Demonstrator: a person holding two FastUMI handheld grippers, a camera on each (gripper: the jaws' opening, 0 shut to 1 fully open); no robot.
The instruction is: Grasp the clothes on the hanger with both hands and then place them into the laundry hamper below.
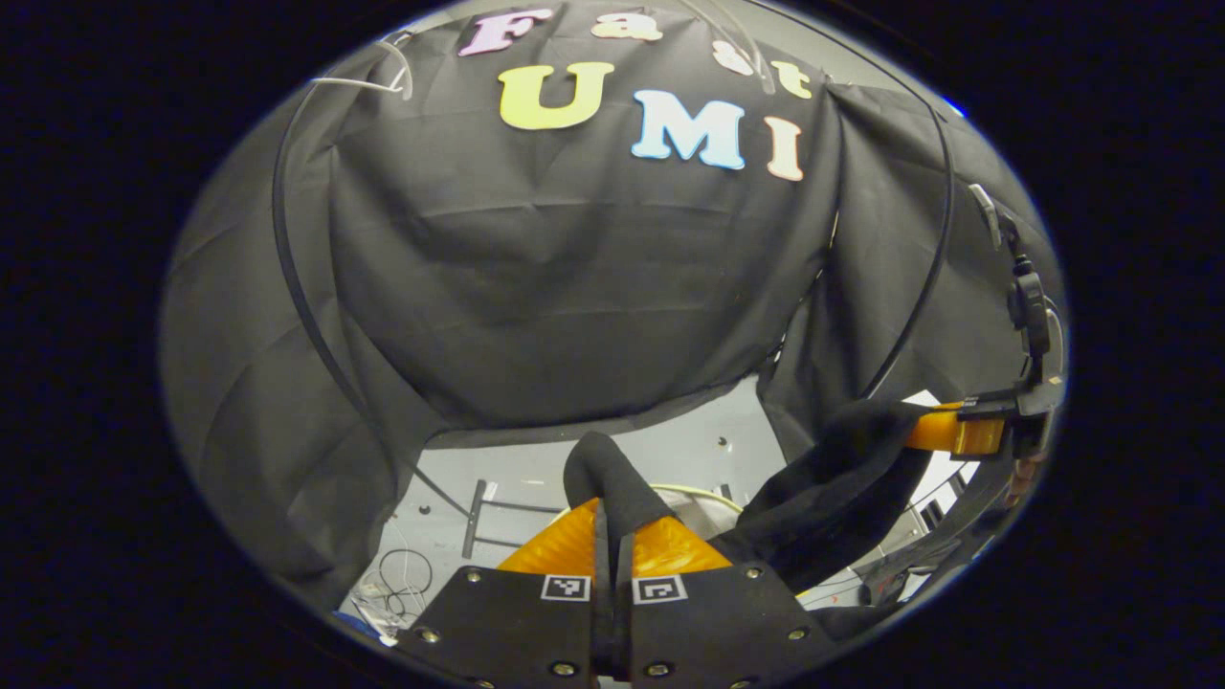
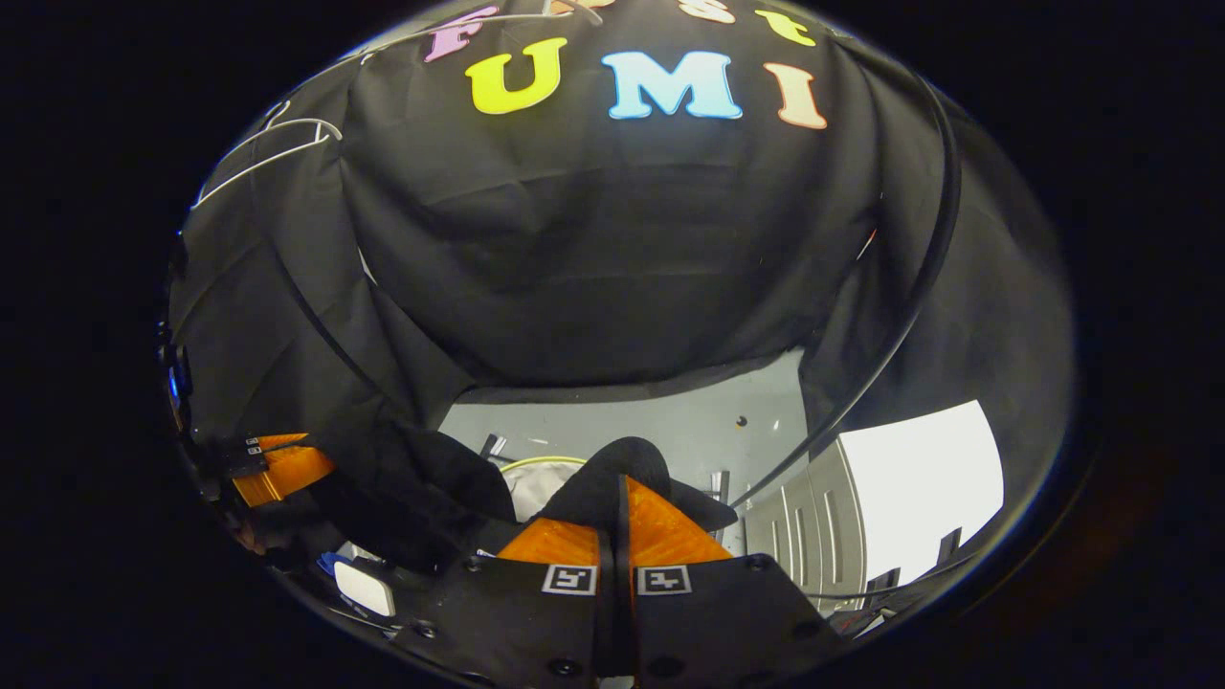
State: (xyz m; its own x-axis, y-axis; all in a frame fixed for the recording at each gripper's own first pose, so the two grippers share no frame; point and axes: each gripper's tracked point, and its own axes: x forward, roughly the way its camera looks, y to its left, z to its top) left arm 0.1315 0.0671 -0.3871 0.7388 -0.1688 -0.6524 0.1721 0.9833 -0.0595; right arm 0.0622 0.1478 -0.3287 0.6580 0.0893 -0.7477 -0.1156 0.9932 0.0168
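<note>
Both the left claw (image 1: 612, 545) and the right claw (image 2: 617, 522) pinch the soft, floppy black garment (image 1: 833, 488) by its bunched edges, low in the frame.

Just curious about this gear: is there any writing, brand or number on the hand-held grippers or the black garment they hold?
Left hand-held gripper: no words; its square markers are black-and-white patterns, not text.
Right hand-held gripper: the same kind of patterned markers, no words.
Black garment: no print or tag that can be read.
</note>
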